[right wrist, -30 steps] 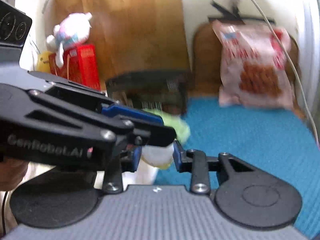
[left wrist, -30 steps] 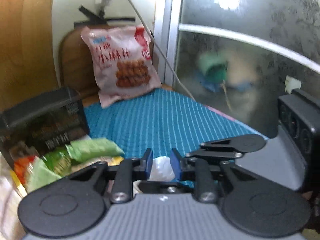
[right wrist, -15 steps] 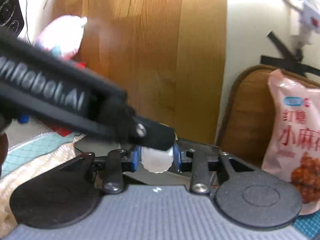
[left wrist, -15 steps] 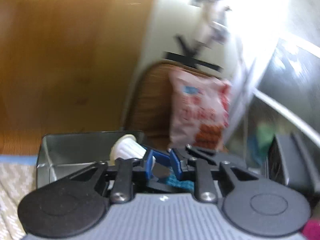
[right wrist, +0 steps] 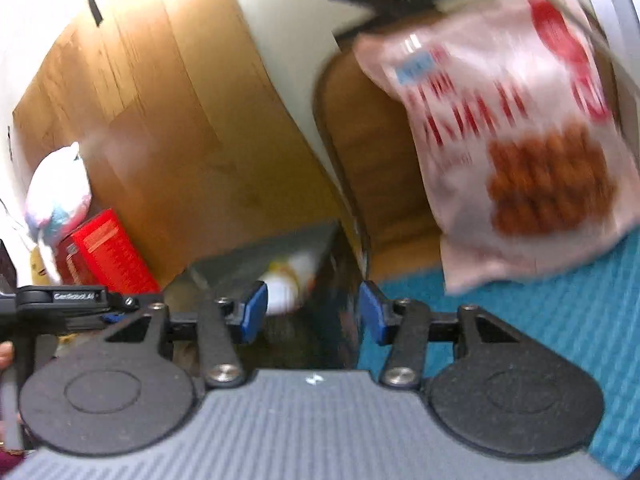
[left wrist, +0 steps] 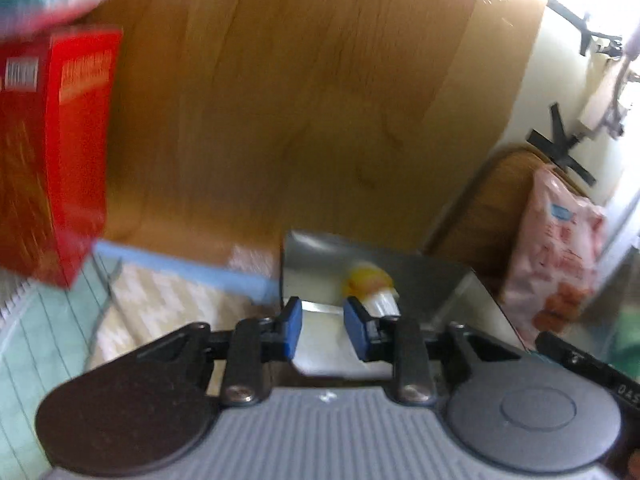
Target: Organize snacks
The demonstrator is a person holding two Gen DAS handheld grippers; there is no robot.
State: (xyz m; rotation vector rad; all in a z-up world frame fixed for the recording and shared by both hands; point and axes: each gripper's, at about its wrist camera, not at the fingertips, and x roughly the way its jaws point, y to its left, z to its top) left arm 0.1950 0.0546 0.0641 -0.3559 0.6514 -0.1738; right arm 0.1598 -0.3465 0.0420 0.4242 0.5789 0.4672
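A small jelly cup (left wrist: 372, 290), white pleated base with a yellow top, lies inside the open metal tin (left wrist: 432, 276). My left gripper (left wrist: 324, 328) hangs just in front of the tin, its blue pads as close as they come; only a pale surface shows in the gap. In the right wrist view the same cup (right wrist: 286, 286) sits in the tin (right wrist: 256, 258), beyond my right gripper (right wrist: 312, 314). Its jaws are opening and nothing is between them. A black finger of the left gripper (right wrist: 76, 298) reaches in from the left.
A pink snack bag (right wrist: 520, 140) leans on a wooden board at the back right, over a teal striped cloth (right wrist: 540, 320). A red box (left wrist: 56, 152) and a plush toy (right wrist: 56, 192) stand at the left by the wood panel. A pale patterned mat (left wrist: 160, 304) lies left of the tin.
Half a second ago the right gripper was shut on the white cup; now its jaws stand apart and the cup lies in the tin. The left view has swung left, bringing in the red box.
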